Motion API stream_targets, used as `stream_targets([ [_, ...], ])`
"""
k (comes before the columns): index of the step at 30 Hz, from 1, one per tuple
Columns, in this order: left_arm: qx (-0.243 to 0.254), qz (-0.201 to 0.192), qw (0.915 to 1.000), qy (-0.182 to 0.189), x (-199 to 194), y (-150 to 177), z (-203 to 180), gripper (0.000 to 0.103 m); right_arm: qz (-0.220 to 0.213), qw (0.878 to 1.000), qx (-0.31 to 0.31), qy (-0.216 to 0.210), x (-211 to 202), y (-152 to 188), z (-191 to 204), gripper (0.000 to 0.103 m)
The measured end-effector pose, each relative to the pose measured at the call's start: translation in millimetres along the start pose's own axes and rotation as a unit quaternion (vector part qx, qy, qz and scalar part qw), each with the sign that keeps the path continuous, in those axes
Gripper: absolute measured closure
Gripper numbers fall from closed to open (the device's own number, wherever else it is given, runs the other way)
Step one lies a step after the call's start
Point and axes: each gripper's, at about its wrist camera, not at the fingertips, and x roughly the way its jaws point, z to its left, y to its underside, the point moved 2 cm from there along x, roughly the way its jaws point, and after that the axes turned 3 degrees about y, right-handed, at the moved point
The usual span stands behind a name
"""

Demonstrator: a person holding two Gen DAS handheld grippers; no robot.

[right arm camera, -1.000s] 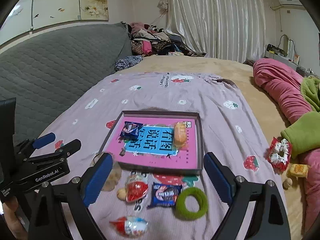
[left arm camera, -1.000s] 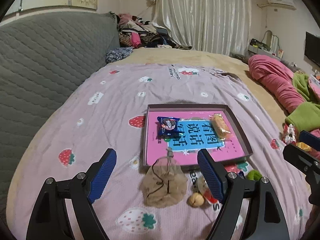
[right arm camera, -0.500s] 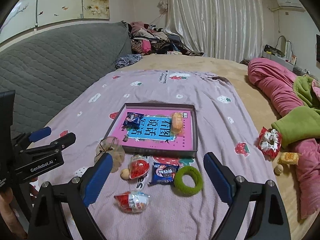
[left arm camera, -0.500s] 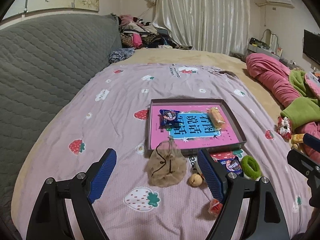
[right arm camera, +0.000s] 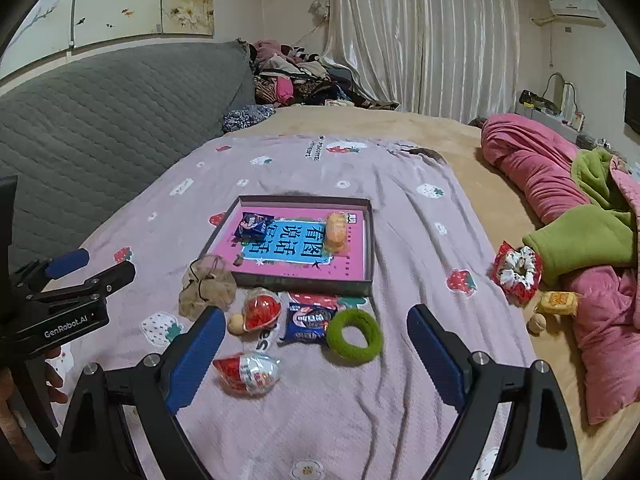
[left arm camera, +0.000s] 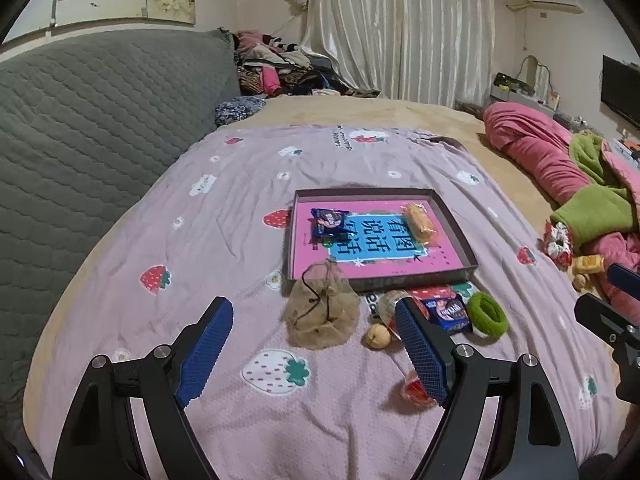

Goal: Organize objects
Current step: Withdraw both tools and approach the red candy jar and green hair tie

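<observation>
Left wrist view: the left gripper is hovering over the bed with its fingers spread wide and gripping nothing. The tan mesh pouch is lying between them, just in front of the tray, where a blue snack packet and a wrapped cake are already sitting. To lift the pouch well, I judge the fingers should be closing on its bunched middle, not the loose cord. The right-hand finger is hiding part of a red-wrapped sweet, and a small round nut is hard to identify.

Right wrist view: the right gripper is also gaping wide and empty above the loose items: a red egg-shaped sweet, another red packet, a blue biscuit packet and a green ring. A scrunchie is lying well apart by the blankets. The packets' print is too small to read.
</observation>
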Motion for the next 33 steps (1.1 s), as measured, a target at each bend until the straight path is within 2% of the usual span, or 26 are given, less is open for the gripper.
stream_targets([
  [18,0.038,0.015,0.9989,0.024,-4.1,42.9,-48.3,0.019,0.021,1.000,-0.011,0.008,-1.6,33.8,-8.6,0.011],
  [33,0.043,0.017,0.9984,0.034,0.9,66.3,-59.5,0.019,0.036,0.999,-0.013,0.011,7.5,50.7,-12.0,0.011],
])
